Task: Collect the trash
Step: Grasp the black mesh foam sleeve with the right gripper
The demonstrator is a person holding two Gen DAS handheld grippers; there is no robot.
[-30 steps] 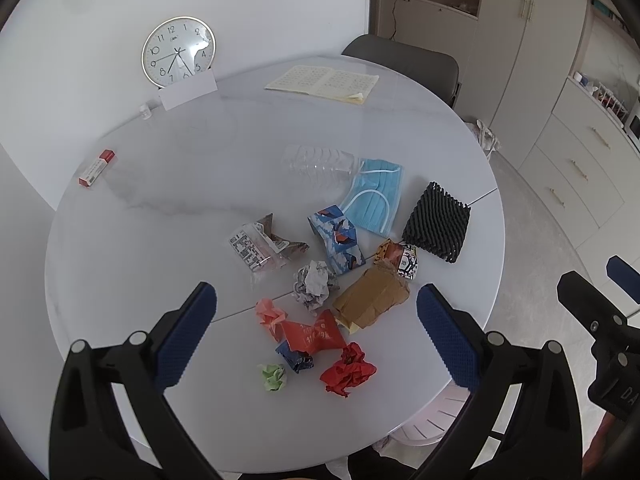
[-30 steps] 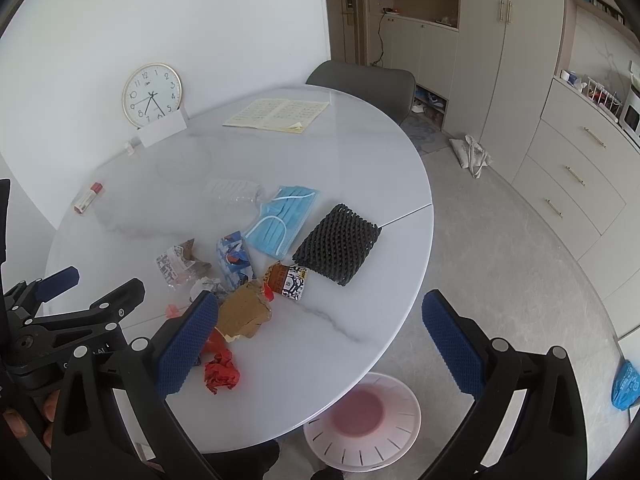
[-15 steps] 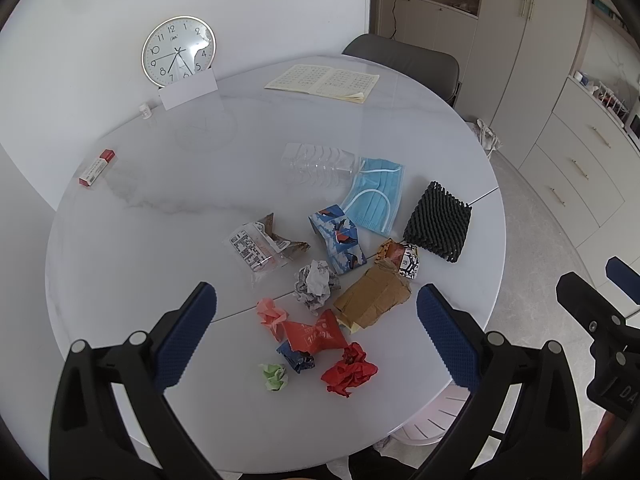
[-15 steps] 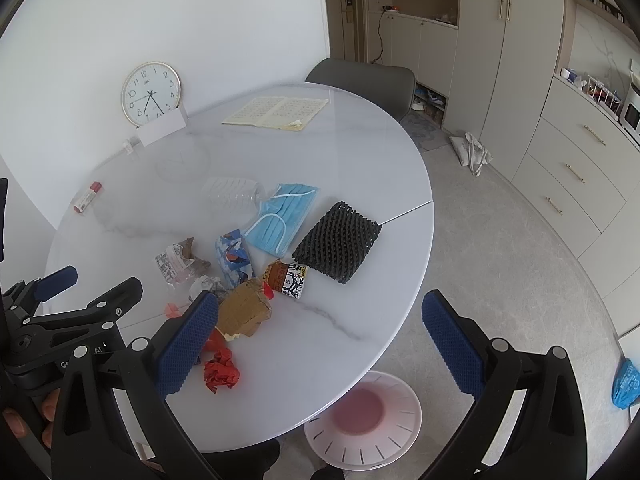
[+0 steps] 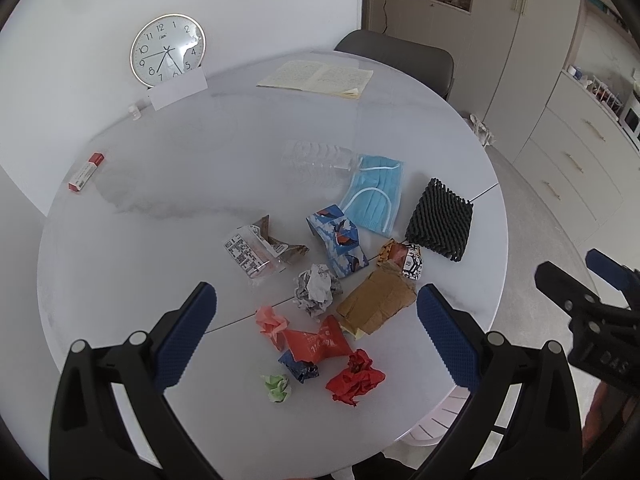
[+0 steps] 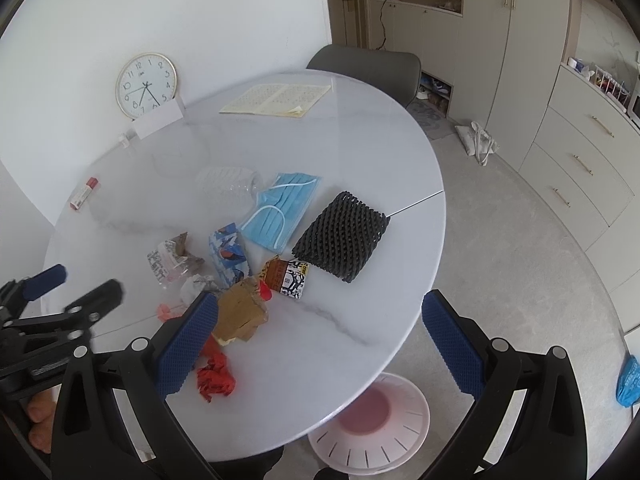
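I hold my left gripper (image 5: 316, 332) above the near side of the round white table (image 5: 160, 208), its two blue-padded fingers spread wide with nothing between them. My right gripper (image 6: 320, 336) is spread just as wide and empty, hanging over the table's lower right edge in its own view.

The trash lies in a loose cluster in the middle and lower middle of the left view. I count one blue face mask (image 5: 374, 196), one black foam net (image 5: 440, 220) to its right, and one crushed clear bottle (image 5: 316, 162) to its upper left. Below these are one blue printed carton (image 5: 338, 242), one clear wrapper with black print (image 5: 256, 254), one small orange and black-white packet (image 5: 402, 260) and one flattened brown piece of cardboard (image 5: 376, 300). I count six crumpled bits: one grey paper ball (image 5: 316, 290), one pink scrap (image 5: 272, 320), one red wrapper (image 5: 316, 344), one dark blue wad (image 5: 300, 368), one small green wad (image 5: 277, 387) and one red wad (image 5: 354, 376).

One pale pink bin (image 6: 370, 420) stands on the floor at the bottom centre of the right view, just beside the table's edge.

At the upper left one clock (image 5: 168, 50) leans against the wall with one white card (image 5: 178, 90) in front; one open book (image 5: 316, 78) lies at the upper centre, one red-and-white tube (image 5: 86, 172) at the left edge
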